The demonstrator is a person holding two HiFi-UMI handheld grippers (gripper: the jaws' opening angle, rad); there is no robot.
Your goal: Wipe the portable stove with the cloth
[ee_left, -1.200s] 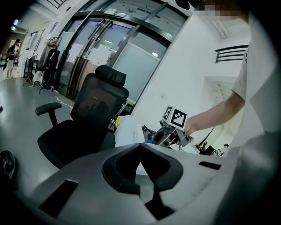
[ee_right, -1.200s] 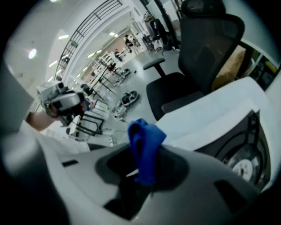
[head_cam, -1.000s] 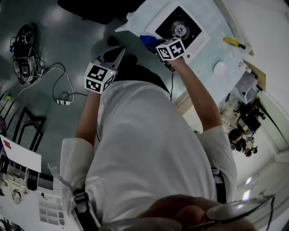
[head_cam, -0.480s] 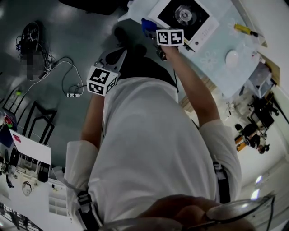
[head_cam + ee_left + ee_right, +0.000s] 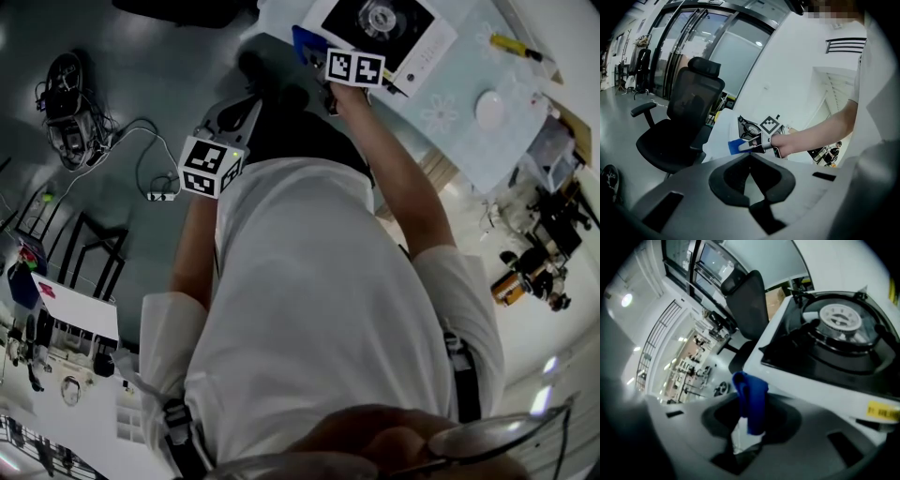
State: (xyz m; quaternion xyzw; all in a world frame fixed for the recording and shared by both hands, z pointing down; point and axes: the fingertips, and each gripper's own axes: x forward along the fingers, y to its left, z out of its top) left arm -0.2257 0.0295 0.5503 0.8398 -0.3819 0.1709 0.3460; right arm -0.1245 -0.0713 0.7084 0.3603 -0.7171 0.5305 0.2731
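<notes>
Two hand-held grippers, one person in a white short-sleeved shirt.

Right gripper (image 5: 747, 430): jaws clamped on a small blue cloth (image 5: 751, 397), which stands up out of them in a bunched fold. The right arm reaches forward, nearly straight, and in the head view this gripper (image 5: 319, 58) lies at the table's near edge. There the cloth (image 5: 305, 45) sits just beside the left side of the white portable gas stove with its black top and round burner (image 5: 380, 23). From the right gripper view the cloth hangs in front of the stove's (image 5: 834, 333) white side wall. Whether the two touch cannot be told.

Left gripper (image 5: 751, 180): jaws drawn together with nothing between them. The left arm is bent and kept close to the torso. The gripper (image 5: 239, 117) is over the floor, well short of the table, and points toward the right hand; its own view shows the cloth (image 5: 737, 146) and the stove (image 5: 750, 127) ahead.

Surface: table under a pale patterned cover (image 5: 450, 103), carrying the stove, a white round object (image 5: 489, 109) and a yellow-handled tool (image 5: 514, 44), both well apart from the stove.

Room: glossy grey floor (image 5: 122, 94) with a tangle of cables (image 5: 141, 169); black high-backed office chair (image 5: 679, 126) near the table; glass-fronted walls behind the chair.
</notes>
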